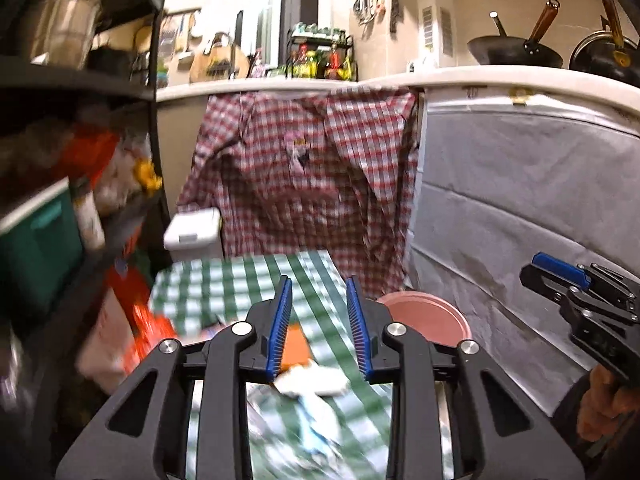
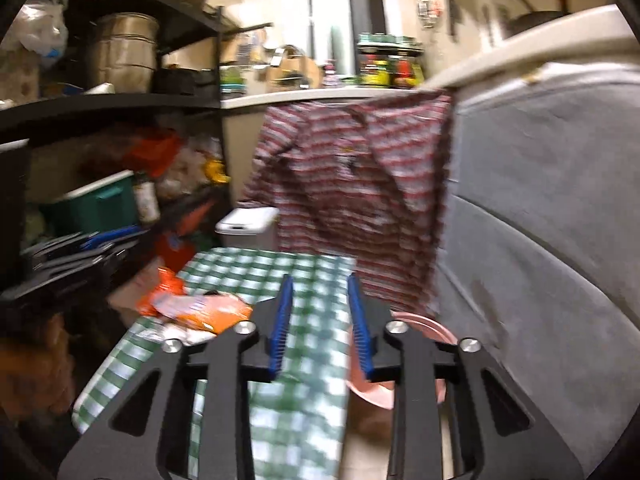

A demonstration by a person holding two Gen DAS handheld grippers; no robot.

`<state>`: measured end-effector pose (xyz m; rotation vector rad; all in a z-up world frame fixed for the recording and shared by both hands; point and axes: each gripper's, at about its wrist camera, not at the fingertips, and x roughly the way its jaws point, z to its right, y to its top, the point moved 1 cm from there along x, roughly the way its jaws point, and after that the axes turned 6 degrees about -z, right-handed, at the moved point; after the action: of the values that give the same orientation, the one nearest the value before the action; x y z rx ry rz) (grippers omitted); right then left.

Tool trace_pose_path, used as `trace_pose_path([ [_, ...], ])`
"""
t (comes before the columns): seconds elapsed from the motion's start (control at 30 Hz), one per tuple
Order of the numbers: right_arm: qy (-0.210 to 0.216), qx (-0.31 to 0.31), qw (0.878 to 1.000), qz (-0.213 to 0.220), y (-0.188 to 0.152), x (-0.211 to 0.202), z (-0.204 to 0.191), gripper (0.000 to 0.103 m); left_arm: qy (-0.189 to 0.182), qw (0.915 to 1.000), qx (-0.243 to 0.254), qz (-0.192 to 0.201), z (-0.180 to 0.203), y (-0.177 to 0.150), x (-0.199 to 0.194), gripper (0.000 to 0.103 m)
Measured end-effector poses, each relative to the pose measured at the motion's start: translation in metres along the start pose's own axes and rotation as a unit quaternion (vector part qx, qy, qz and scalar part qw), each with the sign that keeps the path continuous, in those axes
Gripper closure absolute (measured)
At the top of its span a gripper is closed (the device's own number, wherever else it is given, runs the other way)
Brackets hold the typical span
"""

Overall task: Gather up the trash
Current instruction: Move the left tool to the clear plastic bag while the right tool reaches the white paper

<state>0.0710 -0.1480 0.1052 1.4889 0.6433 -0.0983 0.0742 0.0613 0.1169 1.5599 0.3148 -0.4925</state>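
The left gripper has its blue pads set narrowly apart with nothing pinched between them; the right gripper stands the same. Both views are motion-blurred. Under the left jaws, crumpled white trash lies on the green-checked tabletop — possibly tissue. An orange wrapper lies lengthwise along the left edge. A pink bin, partly hidden, sits by the right edge.

Plaid shirt hangs beside seemingly metal pot.
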Motion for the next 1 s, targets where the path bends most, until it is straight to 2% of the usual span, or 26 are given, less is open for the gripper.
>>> trace_pose_path([
  [0.07,0.023,-0.015,1.000,-0.001,0.011,0.012,-0.012,0.089,0.003,0.9999,0.013,0.004,-0.014,0.012,0.010,0.080],
  [0.13,0.043,-0.038,0.998,-0.005,0.018,0.028,-0.024,0.092,0.006,0.9999,0.016,-0.001,-0.033,0.020,0.027,0.082],
  [0.27,0.078,-0.065,0.994,-0.028,0.020,0.068,-0.040,0.092,0.010,0.9998,0.014,-0.003,-0.058,0.015,0.048,0.084],
  [0.37,0.099,-0.060,0.992,-0.058,0.005,0.101,-0.041,0.091,0.005,0.9999,-0.004,-0.011,-0.081,-0.002,0.058,0.084],
  [0.43,0.110,-0.054,0.989,-0.077,-0.008,0.125,-0.041,0.091,-0.009,0.9990,-0.024,-0.037,-0.099,-0.017,0.067,0.084],
  [0.53,0.117,-0.048,0.987,-0.101,-0.033,0.156,-0.042,0.090,0.014,0.9974,-0.020,-0.067,-0.115,-0.028,0.076,0.084],
  [0.6,0.124,-0.037,0.984,-0.123,-0.043,0.173,-0.041,0.089,0.013,0.9957,-0.034,-0.085,-0.129,-0.034,0.084,0.084],
  [0.7,0.133,-0.051,0.978,-0.154,-0.055,0.201,-0.048,0.076,0.015,0.9942,-0.028,-0.102,-0.139,-0.041,0.093,0.084],
  [0.77,0.147,-0.050,0.970,-0.185,-0.068,0.221,-0.052,0.062,0.005,0.9930,-0.006,-0.118,-0.141,-0.046,0.098,0.084],
  [0.9,0.155,-0.049,0.958,-0.236,-0.091,0.258,-0.057,0.057,-0.038,0.9825,0.038,-0.179,-0.145,-0.064,0.113,0.083],
  [1.0,0.163,-0.041,0.951,-0.260,-0.101,0.271,-0.056,0.052,-0.057,0.9733,0.038,-0.219,-0.153,-0.082,0.126,0.081],
])
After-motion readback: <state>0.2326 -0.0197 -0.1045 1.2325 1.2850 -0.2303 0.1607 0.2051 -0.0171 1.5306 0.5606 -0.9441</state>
